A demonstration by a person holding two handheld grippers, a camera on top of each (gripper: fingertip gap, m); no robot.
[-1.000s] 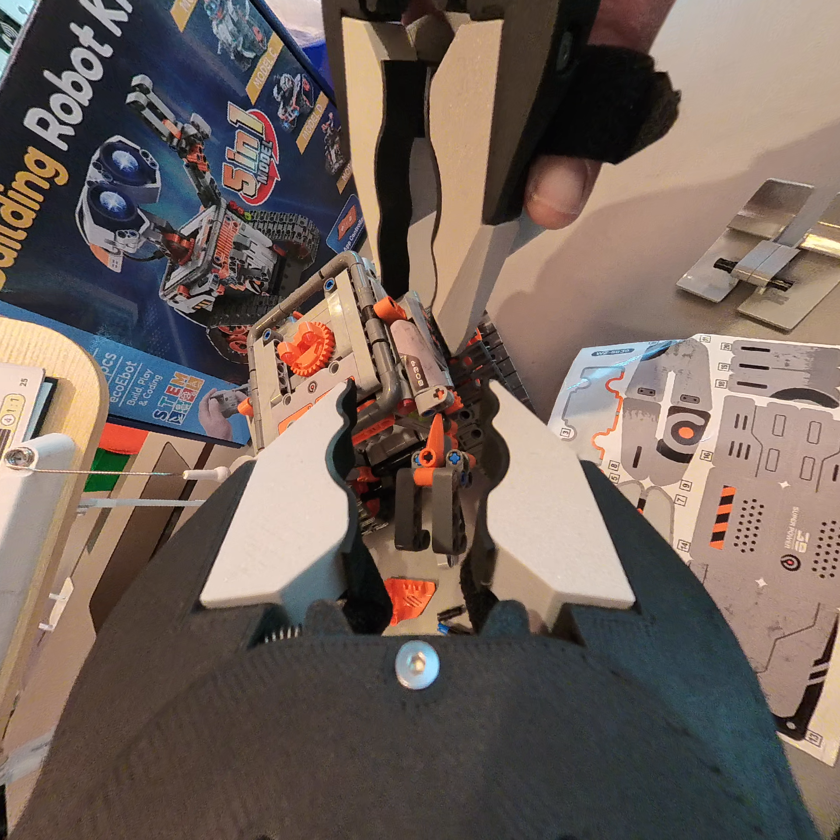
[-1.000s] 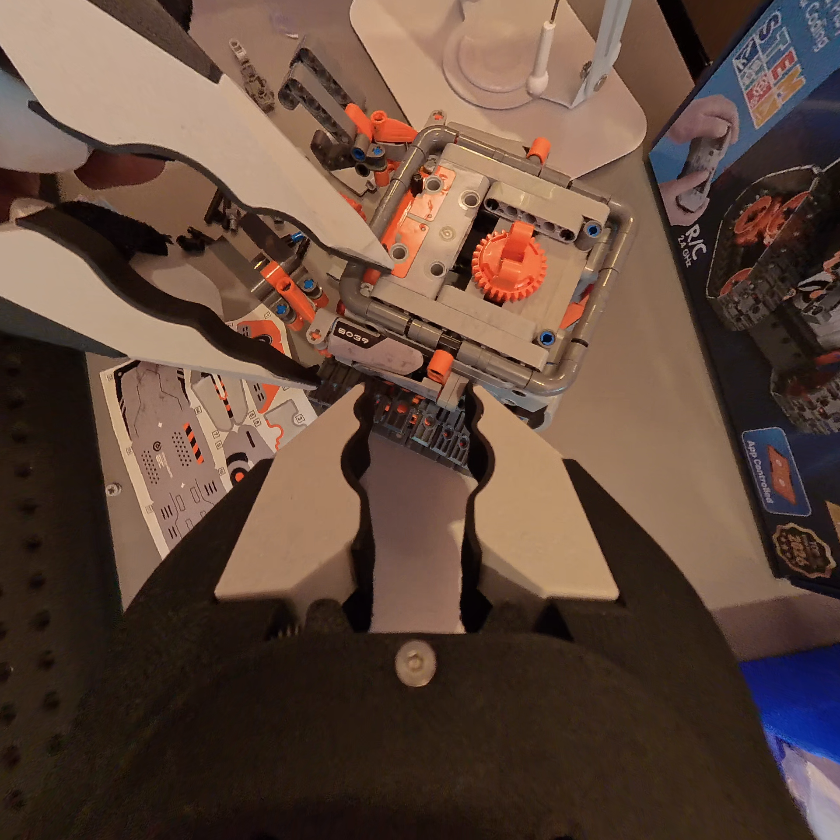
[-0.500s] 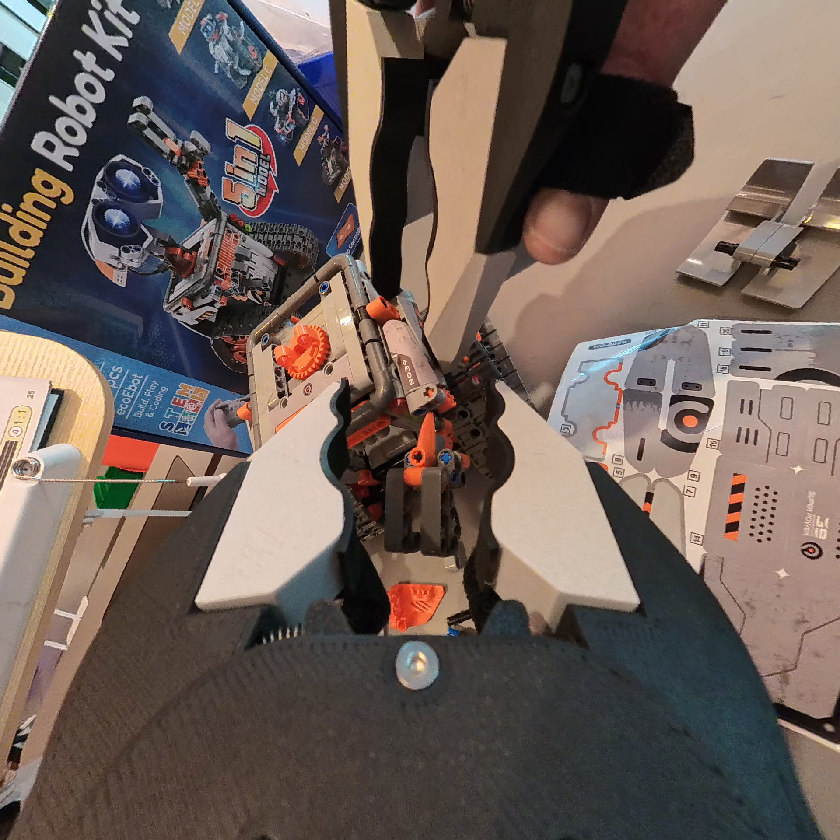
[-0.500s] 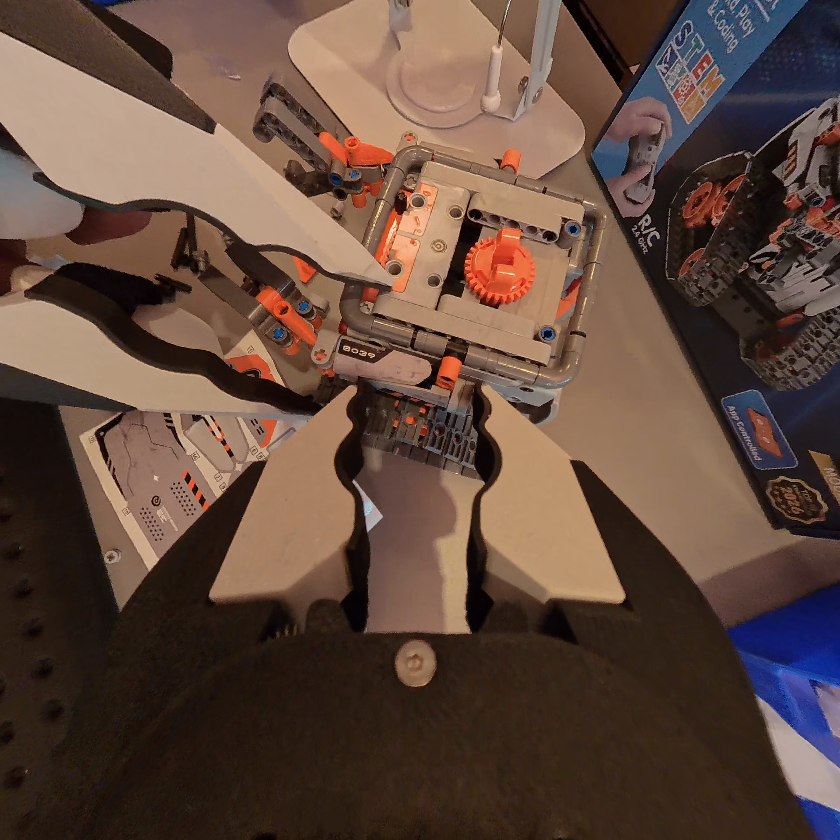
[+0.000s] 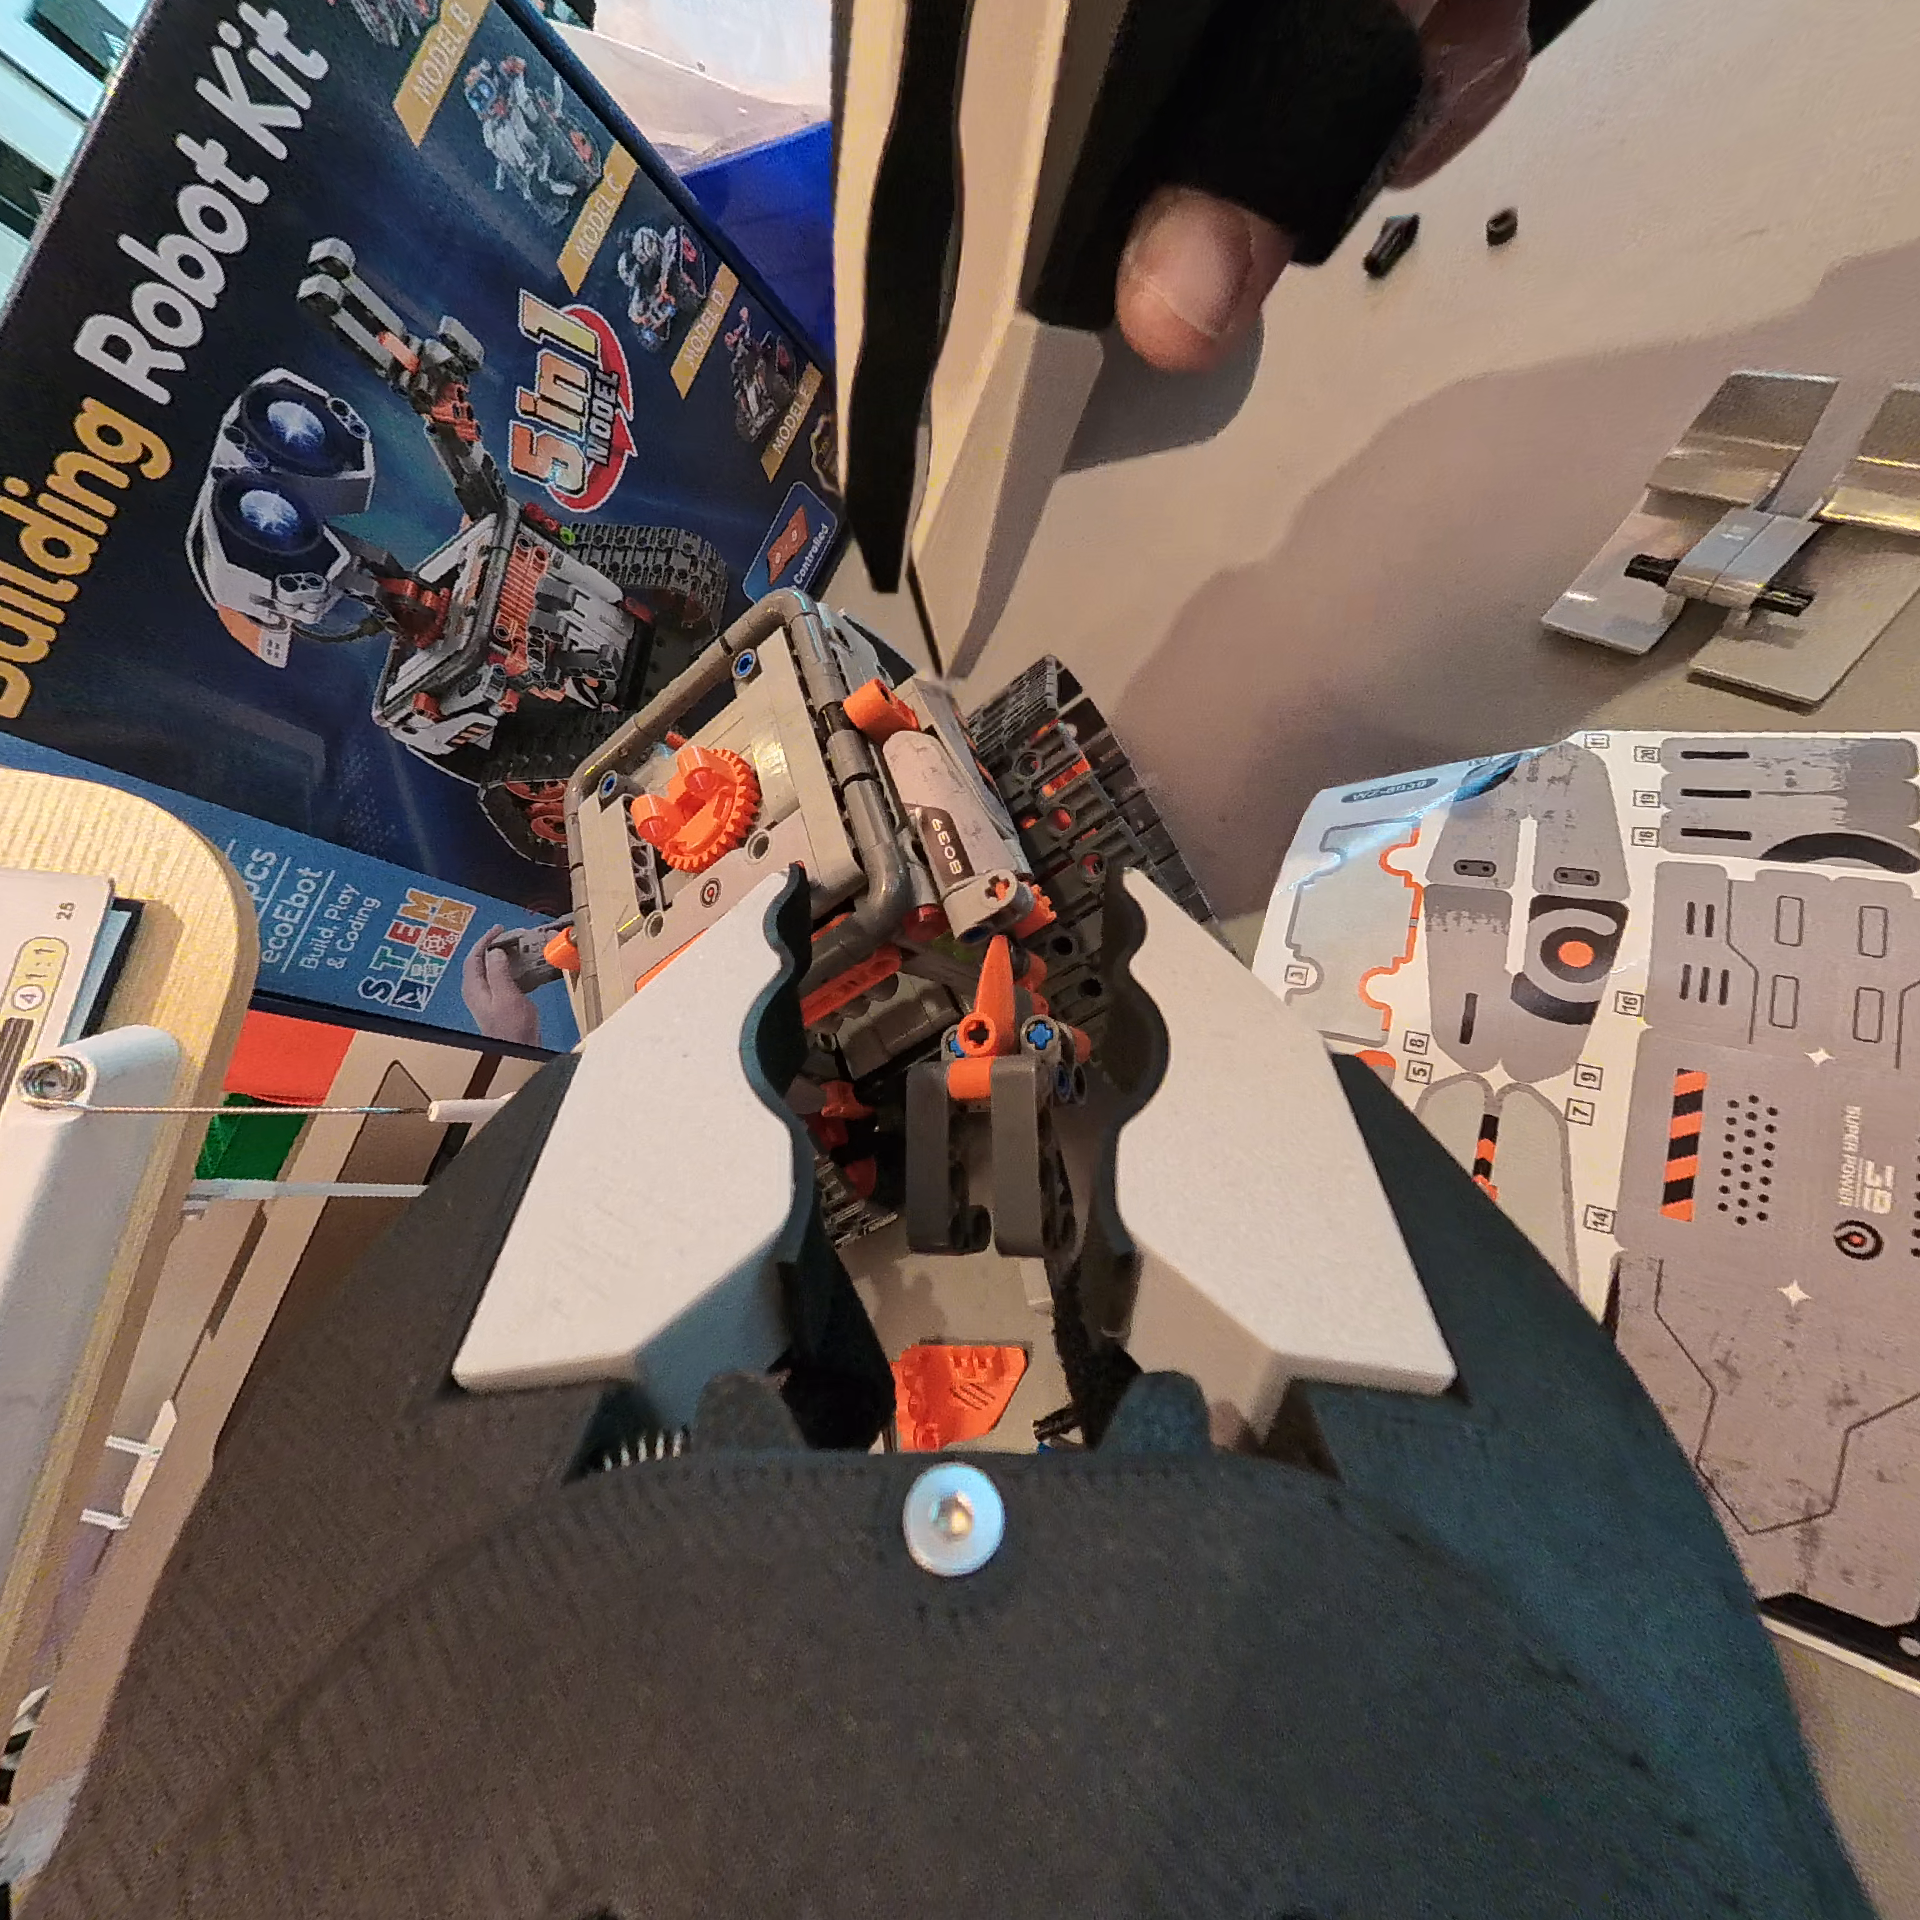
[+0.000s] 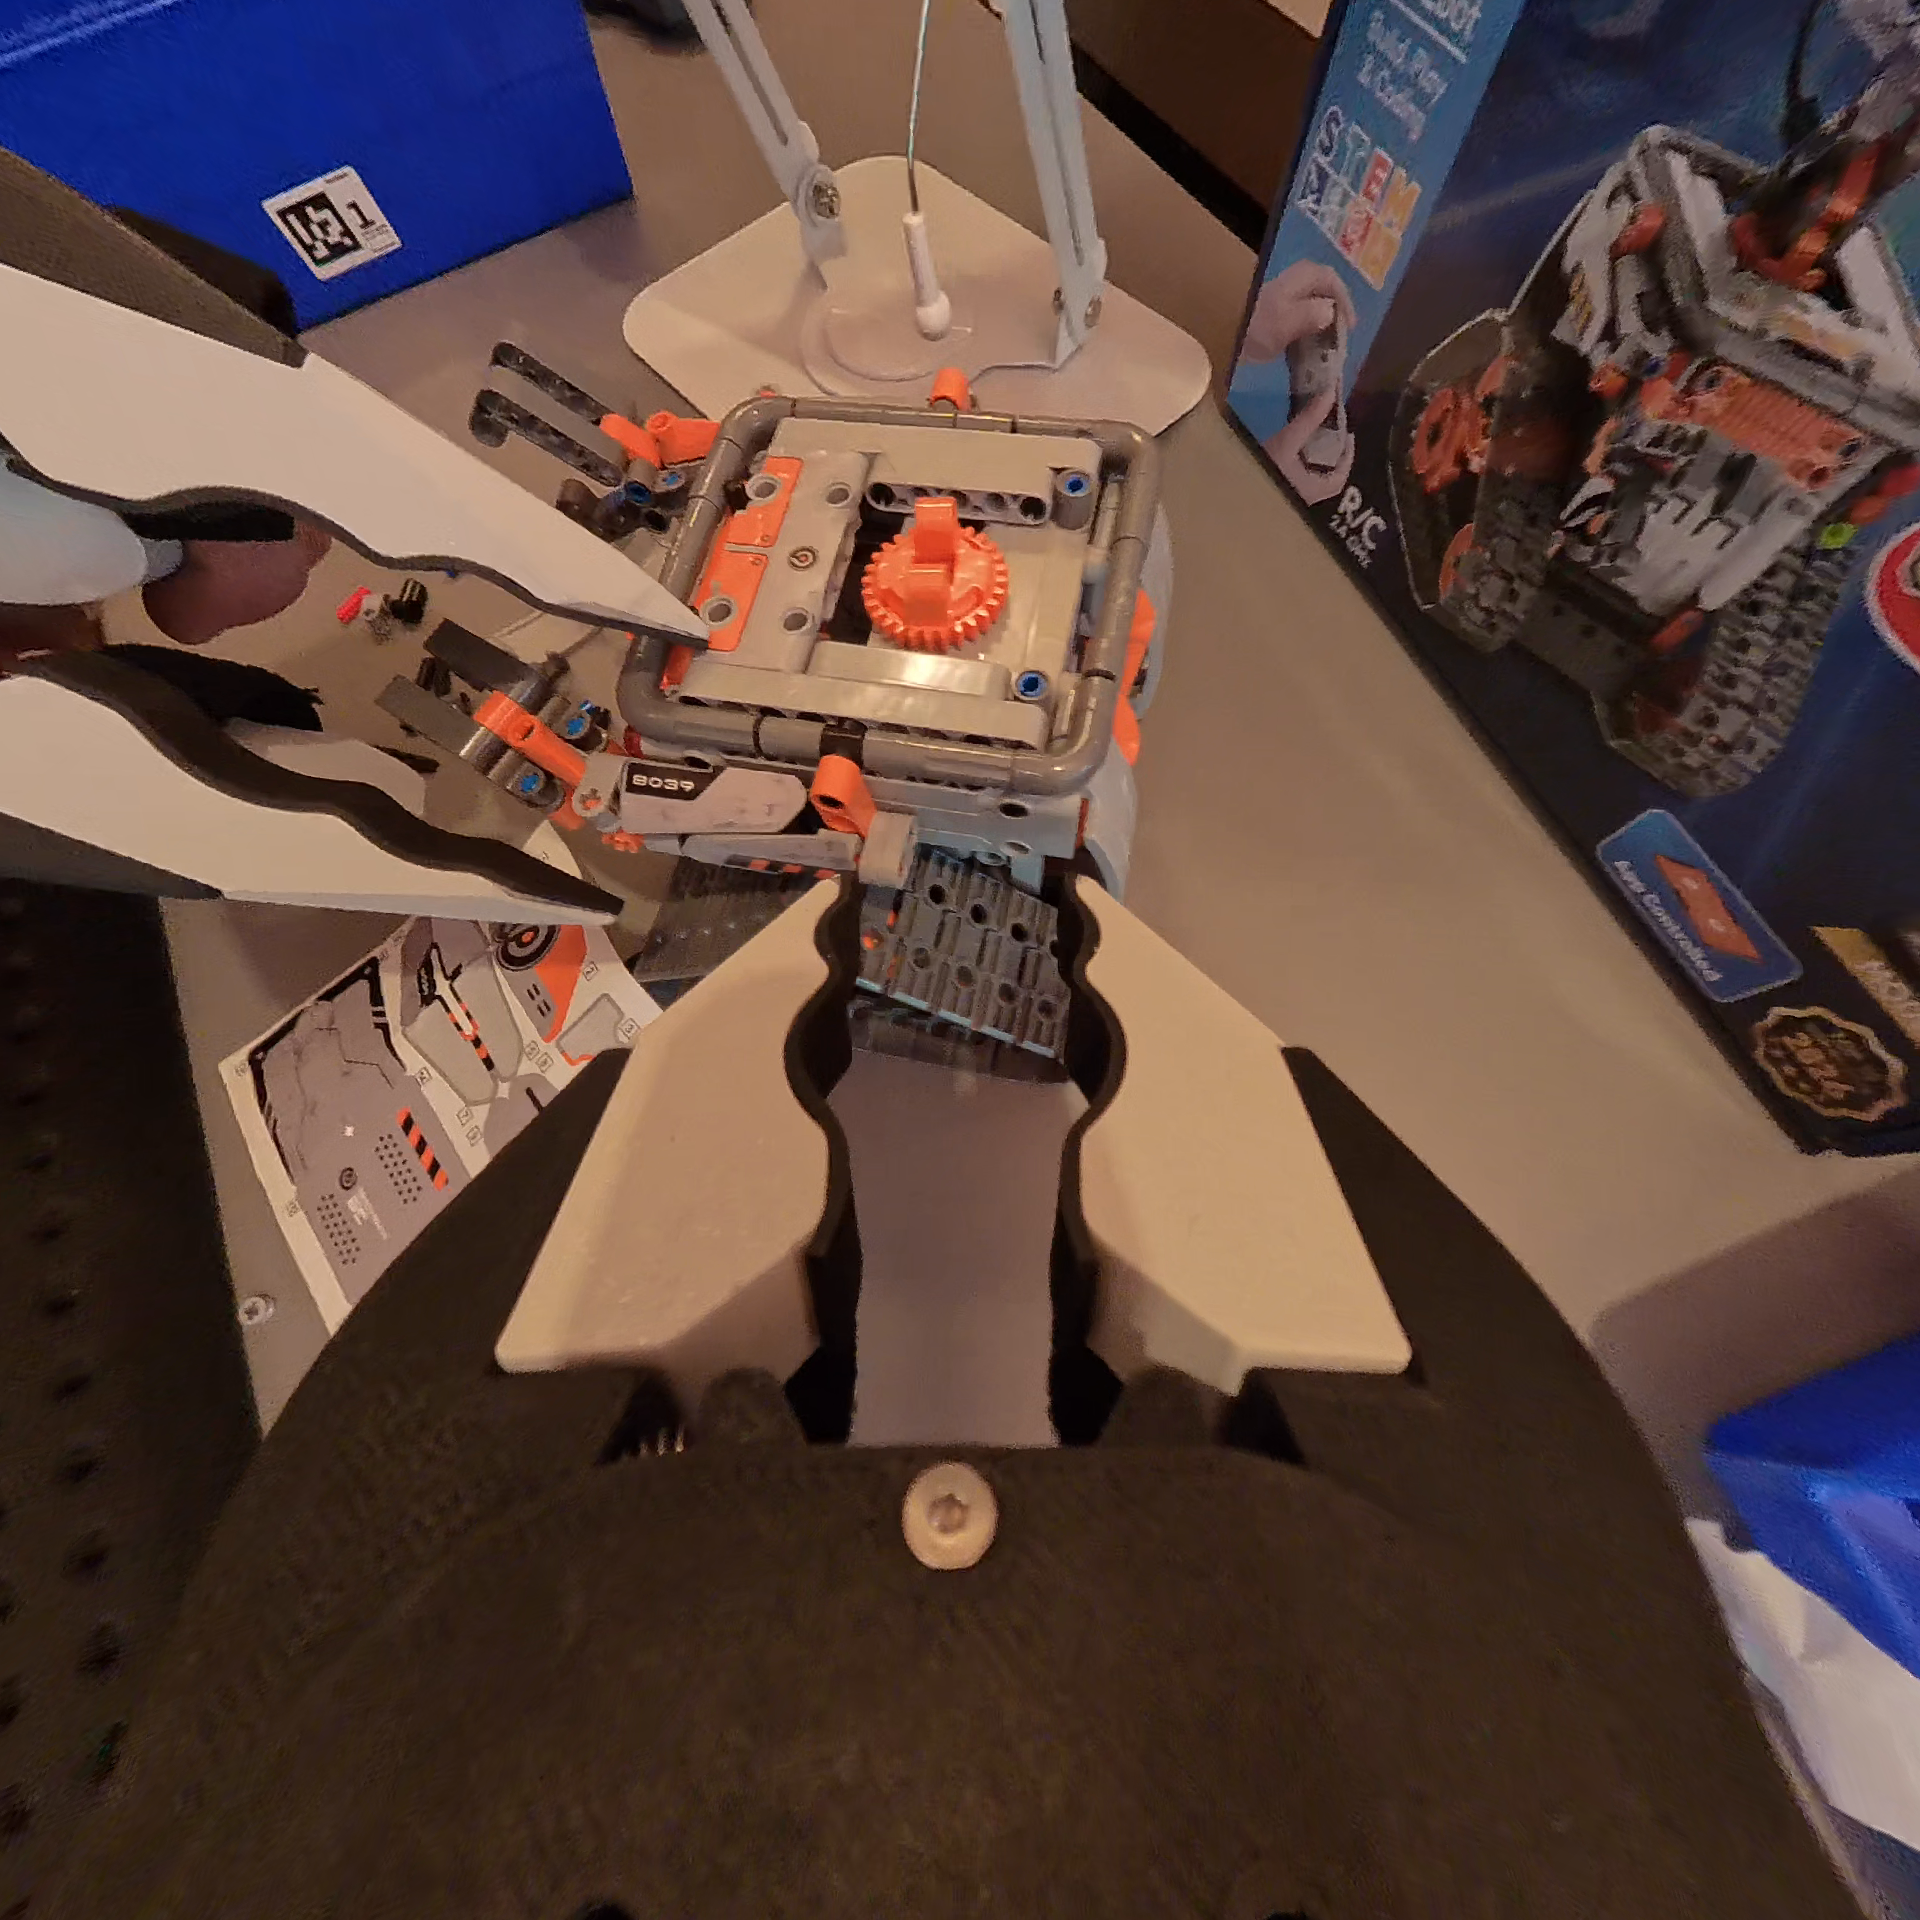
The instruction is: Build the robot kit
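Note:
A grey and orange brick-built tracked model (image 6: 894, 623) stands on the grey table; it also shows in the left wrist view (image 5: 790, 821). My left gripper (image 5: 951, 935) is open, its fingers straddling the model's side, where two dark grey beams (image 5: 977, 1153) hang from orange pins. In the right wrist view one left fingertip (image 6: 686, 629) rests on the model's orange top plate and the other sits lower, beside the track. My right gripper (image 6: 951, 904) is open and empty, with its tips just short of the model's grey track (image 6: 966, 966).
A blue kit box (image 6: 1662, 468) stands to the right of the model. A sticker sheet (image 5: 1662, 1091) lies flat beside it. A white stand base (image 6: 914, 312) sits behind the model. A metal bracket (image 5: 1745, 540) and small loose parts (image 5: 1392, 244) lie farther off. The tips of one gripper are about 7 cm away from the tips of the other. The metal bracket (image 5: 1745, 540) is about equally far from each gripper, around 15 cm.
My right gripper has drawn back and up from the model, so more of the track shows. My left gripper has stayed astride the model's side and edged slightly closer.

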